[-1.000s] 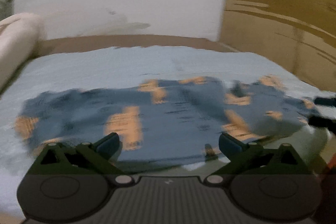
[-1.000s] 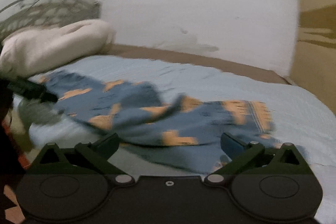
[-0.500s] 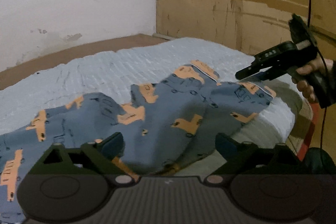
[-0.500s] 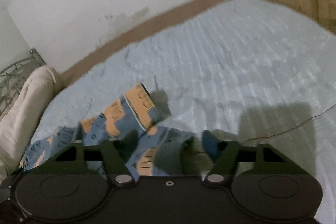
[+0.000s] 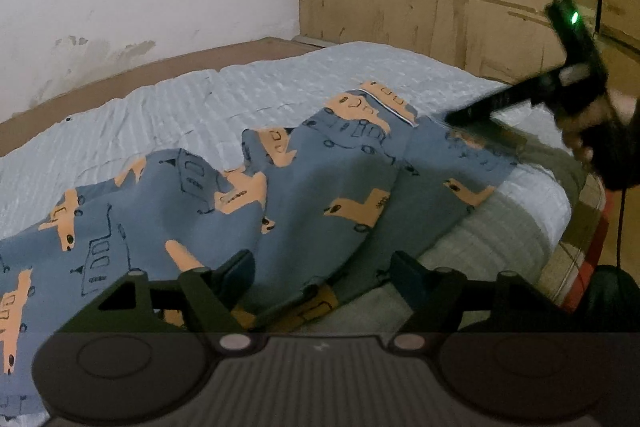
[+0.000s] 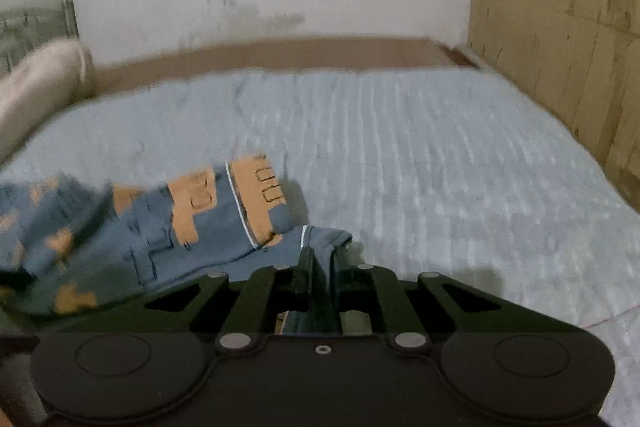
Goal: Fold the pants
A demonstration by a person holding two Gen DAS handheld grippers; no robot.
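In the left wrist view, the blue pants (image 5: pixel 304 195) with orange vehicle prints lie spread across the pale blue bed (image 5: pixel 224 99), running from 9 o'clock through the centre toward 3 o'clock, their near edge draped over the mattress side. The left tool (image 5: pixel 322 271) sits low at 6 o'clock with its fingers (image 5: pixel 236 269) wide apart, the cloth lying between and beyond them; whether the pads touch the fabric I cannot tell. At 2 o'clock the right tool (image 5: pixel 472 115) (blurred, a green light on its body) meets the pants at their hem end, held by a hand (image 5: pixel 592 131).

In the right wrist view, a cream pillow (image 6: pixel 36 83) rests at 10 o'clock against a metal headboard (image 6: pixel 32 27). The pants (image 6: pixel 168 227) trail from 9 o'clock toward the centre, one cuff with a white stripe folded up. At 6 o'clock the right tool (image 6: pixel 322 267) has its fingers pressed together, clamped on a bunched edge of the blue fabric. Bare bedspread (image 6: pixel 440 167) fills the area from 12 to 4 o'clock, with a wooden panel (image 6: pixel 560 27) at 2 o'clock.
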